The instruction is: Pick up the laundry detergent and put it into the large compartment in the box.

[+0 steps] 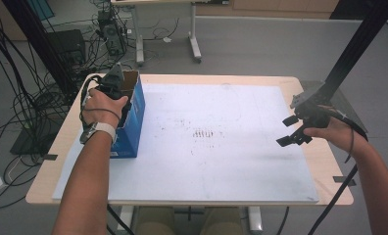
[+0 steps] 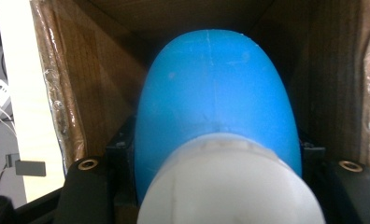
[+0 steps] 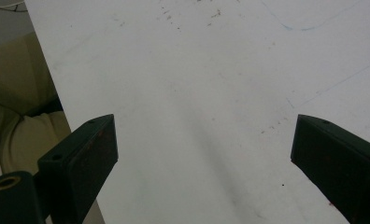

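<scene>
Nearest your left gripper's camera sits the white cap [image 2: 230,182] of a blue bottle [image 2: 216,98], clamped between the black jaws; no label or writing is legible on it. Your left gripper [image 1: 114,81] holds that bottle down inside the open cardboard box [image 1: 132,110], blue outside, brown inside, standing at the worktop's [image 1: 300,83] left edge. Print on the box is too small to read. Your right gripper [image 1: 292,129] hovers over the white mat [image 1: 221,156] at the right, jaws wide, holding nothing.

A blue bottle [image 2: 218,98] with white cap [image 2: 230,186] sits inside a blue-sided brown cardboard box [image 1: 133,115].
</scene>
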Available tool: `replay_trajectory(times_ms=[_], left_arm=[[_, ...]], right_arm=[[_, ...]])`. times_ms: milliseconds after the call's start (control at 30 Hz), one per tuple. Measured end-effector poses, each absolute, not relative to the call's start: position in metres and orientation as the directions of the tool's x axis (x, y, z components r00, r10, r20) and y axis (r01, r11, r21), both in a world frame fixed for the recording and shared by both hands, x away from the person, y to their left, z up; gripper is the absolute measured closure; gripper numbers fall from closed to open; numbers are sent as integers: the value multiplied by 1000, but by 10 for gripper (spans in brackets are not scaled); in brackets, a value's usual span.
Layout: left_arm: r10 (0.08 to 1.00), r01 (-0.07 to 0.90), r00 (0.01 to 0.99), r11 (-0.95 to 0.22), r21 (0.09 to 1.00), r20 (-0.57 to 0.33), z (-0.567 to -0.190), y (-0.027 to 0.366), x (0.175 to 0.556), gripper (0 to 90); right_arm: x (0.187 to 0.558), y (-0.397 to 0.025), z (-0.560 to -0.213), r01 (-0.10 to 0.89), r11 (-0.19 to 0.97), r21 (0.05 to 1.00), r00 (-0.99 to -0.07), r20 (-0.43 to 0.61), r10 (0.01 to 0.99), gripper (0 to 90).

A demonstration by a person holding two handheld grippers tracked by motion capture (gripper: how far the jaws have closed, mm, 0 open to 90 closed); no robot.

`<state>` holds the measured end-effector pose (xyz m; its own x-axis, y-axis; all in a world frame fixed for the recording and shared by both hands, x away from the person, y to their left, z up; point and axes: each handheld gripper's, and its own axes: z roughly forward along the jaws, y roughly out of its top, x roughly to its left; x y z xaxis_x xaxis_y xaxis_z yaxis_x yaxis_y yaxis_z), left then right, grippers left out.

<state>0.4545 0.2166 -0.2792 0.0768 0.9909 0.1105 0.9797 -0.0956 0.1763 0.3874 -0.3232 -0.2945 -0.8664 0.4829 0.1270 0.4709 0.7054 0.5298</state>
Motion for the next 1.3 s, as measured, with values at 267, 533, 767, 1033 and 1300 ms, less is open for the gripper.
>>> replay_trajectory(times_ms=[267, 533, 767, 1033, 1300], left_arm=[[991, 980, 76, -95, 176, 110, -279, 217, 455, 375], [991, 979, 75, -94, 178, 109, -279, 217, 455, 376], [991, 979, 74, -94, 181, 109, -280, 218, 454, 375], [992, 978, 73, -92, 185, 106, -280, 218, 453, 375], [992, 979, 73, -92, 185, 103, -280, 219, 453, 375]], right_arm=[[388, -323, -294, 470, 708, 527, -867, 125, 482, 73], [388, -323, -295, 470, 708, 527, -868, 127, 481, 73], [389, -322, -295, 470, 709, 526, -868, 128, 480, 73], [389, -322, -295, 472, 709, 524, -867, 130, 481, 73], [389, -321, -295, 469, 711, 523, -869, 129, 478, 73]])
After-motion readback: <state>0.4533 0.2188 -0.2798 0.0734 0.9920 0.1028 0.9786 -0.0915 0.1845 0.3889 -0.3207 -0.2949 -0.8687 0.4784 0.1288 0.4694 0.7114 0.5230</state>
